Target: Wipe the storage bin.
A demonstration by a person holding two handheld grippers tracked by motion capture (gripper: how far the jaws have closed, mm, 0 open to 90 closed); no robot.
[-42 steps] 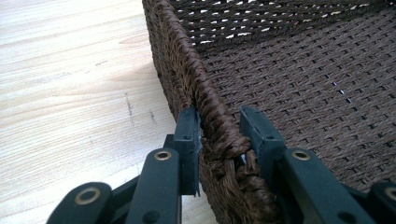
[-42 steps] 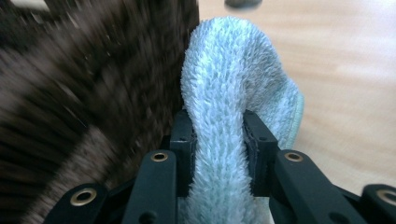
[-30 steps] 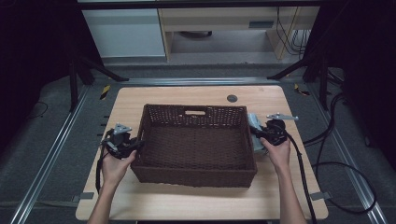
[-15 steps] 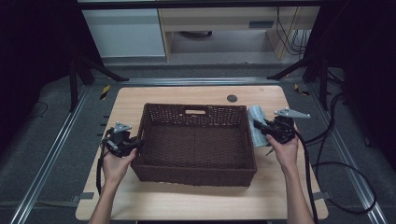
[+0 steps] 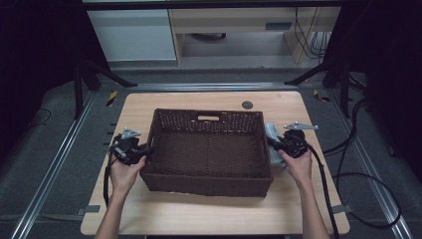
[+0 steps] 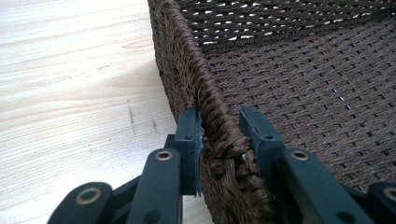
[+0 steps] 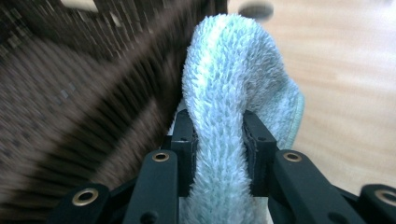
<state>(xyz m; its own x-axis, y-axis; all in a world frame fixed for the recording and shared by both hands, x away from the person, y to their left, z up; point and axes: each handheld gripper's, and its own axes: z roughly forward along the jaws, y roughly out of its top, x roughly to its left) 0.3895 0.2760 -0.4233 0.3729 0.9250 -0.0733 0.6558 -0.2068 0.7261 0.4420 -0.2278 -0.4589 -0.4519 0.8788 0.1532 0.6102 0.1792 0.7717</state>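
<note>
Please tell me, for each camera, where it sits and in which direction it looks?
High view: above the table, looking forward and down; both forearms enter from the bottom.
Left gripper view: on the left gripper, along jaws clamping the wicker basket rim.
Right gripper view: on the right gripper, jaws gripping a light blue towel.
All share the basket.

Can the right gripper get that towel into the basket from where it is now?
Probably yes. The right gripper is shut on the towel right beside the basket's right wall, and the basket looks empty. Only the wall stands between, so it would need to lift over the rim.
</note>
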